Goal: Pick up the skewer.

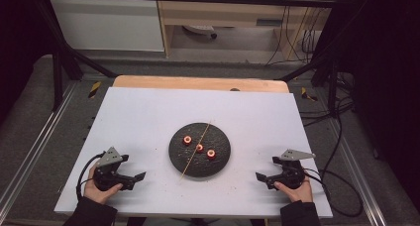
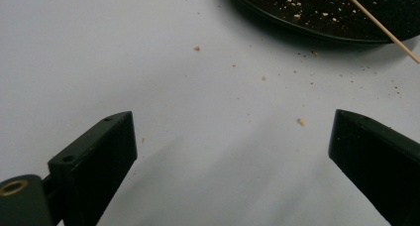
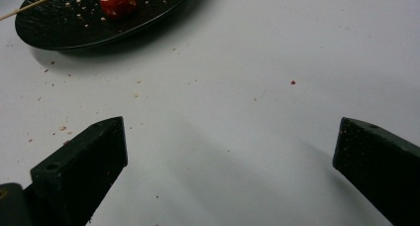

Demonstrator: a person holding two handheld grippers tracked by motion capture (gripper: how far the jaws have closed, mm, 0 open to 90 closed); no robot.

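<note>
A round black plate (image 1: 222,161) sits in the middle of the white table top and carries three small red pieces with pale centres (image 1: 199,147). A thin wooden skewer (image 1: 190,161) lies across the plate, its near end sticking out over the rim. My left gripper (image 1: 137,177) rests low on the table to the plate's left, open, with nothing between its jaws. To the plate's right, my right gripper (image 1: 261,177) is open and empty too. The right gripper view shows one red piece (image 3: 118,1) on the plate (image 3: 59,32); the left gripper view shows the plate rim (image 2: 297,30) and skewer (image 2: 381,30).
Crumbs are scattered on the white board (image 1: 148,117) around the plate. A wooden table edge (image 1: 198,82) runs behind it. Black cables (image 1: 341,137) trail off to the right, and a dark frame with metal rails surrounds the table.
</note>
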